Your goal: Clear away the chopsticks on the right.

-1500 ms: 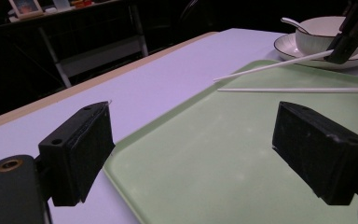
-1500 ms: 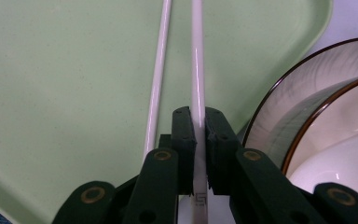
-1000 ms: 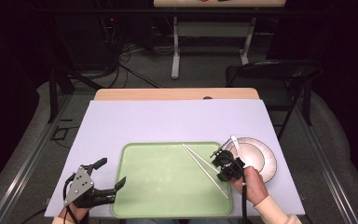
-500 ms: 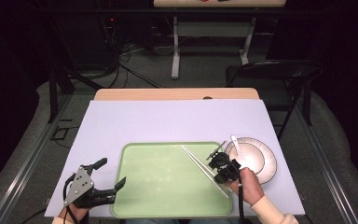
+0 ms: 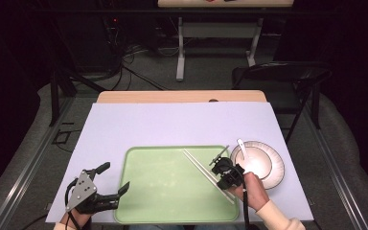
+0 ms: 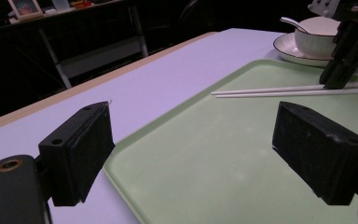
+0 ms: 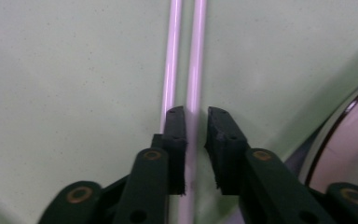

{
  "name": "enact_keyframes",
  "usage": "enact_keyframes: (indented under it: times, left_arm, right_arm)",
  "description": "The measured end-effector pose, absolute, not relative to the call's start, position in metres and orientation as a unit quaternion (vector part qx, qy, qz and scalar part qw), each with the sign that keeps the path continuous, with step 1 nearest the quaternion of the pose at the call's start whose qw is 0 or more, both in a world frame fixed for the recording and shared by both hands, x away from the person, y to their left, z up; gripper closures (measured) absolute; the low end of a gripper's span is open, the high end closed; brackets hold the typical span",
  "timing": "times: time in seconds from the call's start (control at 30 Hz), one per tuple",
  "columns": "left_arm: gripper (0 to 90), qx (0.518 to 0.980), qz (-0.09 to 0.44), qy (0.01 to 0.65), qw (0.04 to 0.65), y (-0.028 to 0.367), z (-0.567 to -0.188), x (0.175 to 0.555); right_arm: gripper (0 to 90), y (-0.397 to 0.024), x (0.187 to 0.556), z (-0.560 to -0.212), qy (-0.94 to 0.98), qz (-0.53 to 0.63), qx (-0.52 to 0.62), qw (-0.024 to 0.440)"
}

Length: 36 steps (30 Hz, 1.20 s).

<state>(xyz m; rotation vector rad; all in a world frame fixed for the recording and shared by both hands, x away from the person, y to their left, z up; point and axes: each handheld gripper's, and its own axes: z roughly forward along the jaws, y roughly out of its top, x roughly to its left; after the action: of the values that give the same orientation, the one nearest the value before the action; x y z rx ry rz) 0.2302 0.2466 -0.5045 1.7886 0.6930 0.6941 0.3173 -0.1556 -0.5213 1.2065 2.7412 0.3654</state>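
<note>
Two white chopsticks (image 5: 201,167) lie side by side on a green tray (image 5: 163,191), slanting across its right half. My right gripper (image 5: 216,166) is down on them, near the tray's right edge. In the right gripper view, the right gripper (image 7: 196,112) is shut on one chopstick (image 7: 196,56), and the other chopstick runs just outside the left jaw. My left gripper (image 5: 116,176) is open over the tray's left edge and holds nothing. In the left gripper view, the left gripper (image 6: 191,135) has its jaws wide apart, and beyond them the right gripper (image 6: 335,79) stands on the chopsticks (image 6: 270,90).
A white plate (image 5: 275,175) carrying a bowl (image 5: 254,160) and a spoon (image 5: 241,143) sits right of the tray, close to my right hand. A pale lilac cover (image 5: 182,124) spreads over the table. A dark folding chair (image 5: 278,76) stands behind the table's far right corner.
My right gripper has moved slightly left, and the chopsticks have shifted left with it on the tray. The left gripper has stayed put and open.
</note>
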Motion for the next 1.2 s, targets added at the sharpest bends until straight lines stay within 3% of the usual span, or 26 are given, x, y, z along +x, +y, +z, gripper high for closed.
enact_keyframes:
  times: [0.3, 0.43, 0.53, 0.9, 1.2]
  left_arm:
    - [12.2, 0.746, 0.29, 0.29, 0.524, 0.247, -0.504, 0.23]
    - [12.2, 0.749, 0.288, 0.289, 0.522, 0.246, -0.505, 0.23]
    - [12.2, 0.748, 0.289, 0.29, 0.523, 0.246, -0.505, 0.23]
    - [12.2, 0.748, 0.289, 0.29, 0.522, 0.246, -0.505, 0.23]
    - [12.2, 0.748, 0.289, 0.291, 0.521, 0.246, -0.505, 0.23]
  right_arm:
    - [43.4, -0.157, 0.312, -0.509, 0.915, 0.144, 0.368, 0.087]
    - [26.2, -0.161, 0.309, -0.5, 0.914, 0.179, 0.348, 0.112]
    - [18.4, -0.167, 0.307, -0.493, 0.909, 0.208, 0.335, 0.132]
    - [6.8, -0.184, 0.299, -0.477, 0.896, 0.278, 0.307, 0.16]
    - [3.7, -0.205, 0.285, -0.479, 0.877, 0.324, 0.3, 0.189]
